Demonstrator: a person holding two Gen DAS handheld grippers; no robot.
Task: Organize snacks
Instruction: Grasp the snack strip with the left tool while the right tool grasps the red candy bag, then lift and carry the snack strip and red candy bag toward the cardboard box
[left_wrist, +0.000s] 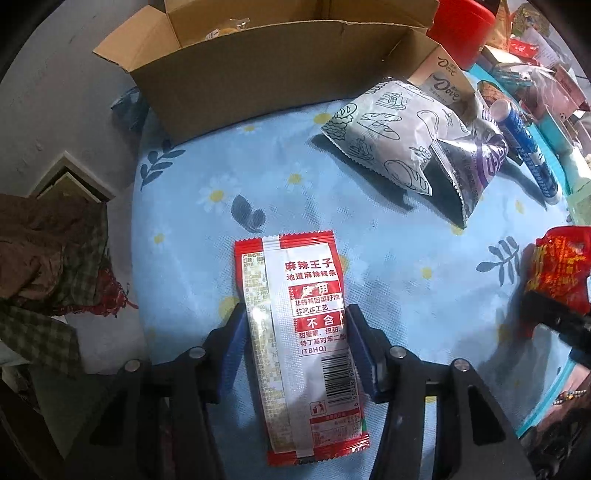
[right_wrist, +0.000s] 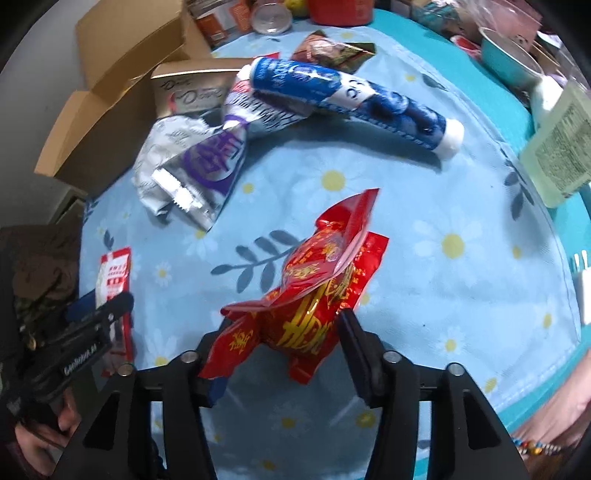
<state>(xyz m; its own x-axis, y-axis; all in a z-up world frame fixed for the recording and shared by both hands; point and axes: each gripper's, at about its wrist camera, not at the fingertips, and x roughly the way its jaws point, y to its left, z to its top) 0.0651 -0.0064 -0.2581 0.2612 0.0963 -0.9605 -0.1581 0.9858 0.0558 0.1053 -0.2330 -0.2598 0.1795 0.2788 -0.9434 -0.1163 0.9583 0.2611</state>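
Two snack packets are being handled at once, one in each tool. The left gripper (left_wrist: 293, 345) is seen with its blue-padded fingers set against both long edges of a flat red-and-white spicy-strip sachet (left_wrist: 299, 332), which appears pinched between them; whether the sachet is lifted or lying on the cloth cannot be told from the left wrist view. The right gripper (right_wrist: 284, 343) is pressed onto a crinkled red foil packet with gold lettering (right_wrist: 314, 295), which is held clear above the pale blue daisy-print tablecloth (right_wrist: 424, 258).

An open brown cardboard box (left_wrist: 258, 74) stands at the far edge of the table, and something pale and wrapped is glimpsed inside it, so a little sorting may already have been done; this is only a judgement. Much is judged to be left. Just in front of the box, a white bag printed with bread drawings (left_wrist: 384, 136) and a silver-and-purple pouch (left_wrist: 476, 166) lie touching, with a beige Dove chocolate box (left_wrist: 447, 85) behind them and a long blue-and-white tube of biscuits (right_wrist: 354, 103) beside. Further clutter at the table's far side is too blurred to name, and none of these loose items has yet been put away
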